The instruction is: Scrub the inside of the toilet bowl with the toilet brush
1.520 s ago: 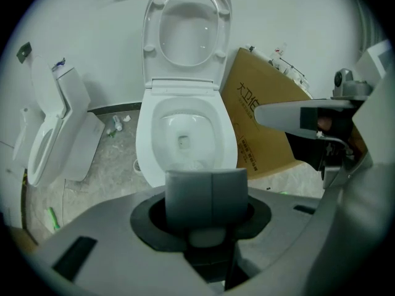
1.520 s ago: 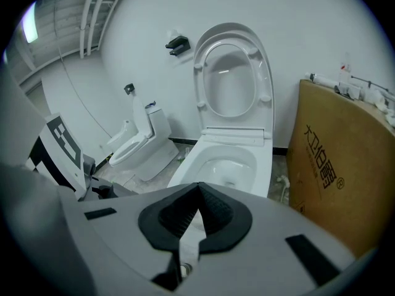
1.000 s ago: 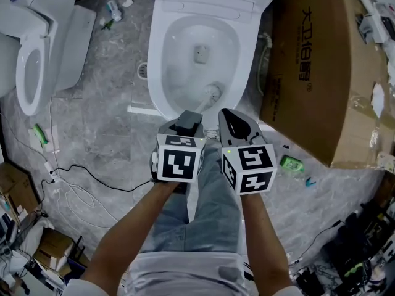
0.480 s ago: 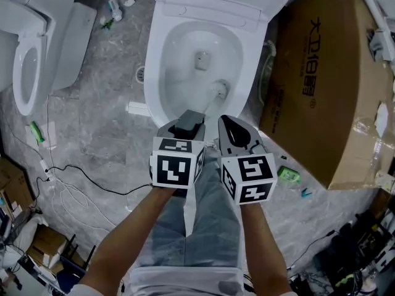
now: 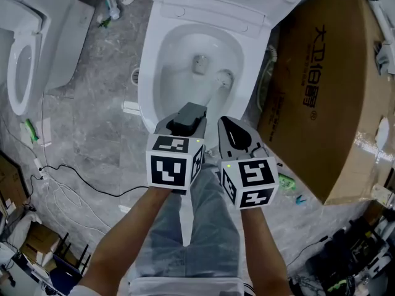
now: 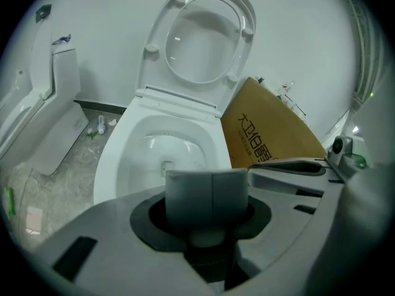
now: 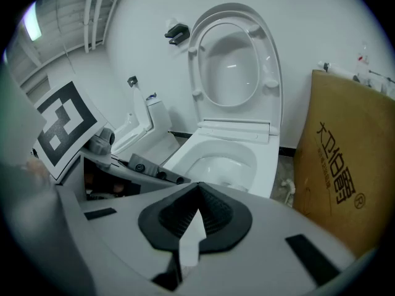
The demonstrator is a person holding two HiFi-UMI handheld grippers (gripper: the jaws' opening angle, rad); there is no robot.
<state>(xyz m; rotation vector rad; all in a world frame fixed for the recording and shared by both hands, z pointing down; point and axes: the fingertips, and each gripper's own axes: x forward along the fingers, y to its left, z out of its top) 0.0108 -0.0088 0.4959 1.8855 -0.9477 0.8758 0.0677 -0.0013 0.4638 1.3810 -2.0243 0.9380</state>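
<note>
A big cardboard box [image 5: 321,97] was seen standing on the floor [image 5: 92,122], just right of the toilet bowl [image 5: 150,73], whose seat lid [image 6: 207,42] was raised. The left hand-held gripper [image 5: 187,117] was held over the bowl's near rim, its jaws clamped together on the handle of the toilet brush [image 5: 224,78]. The brush's head was set low against the bowl's inner right wall. Just beside it the right hand-held gripper [image 5: 229,127] was held, jaws drawn shut, with only an unidentifiable pale sliver glimpsed between them.
</note>
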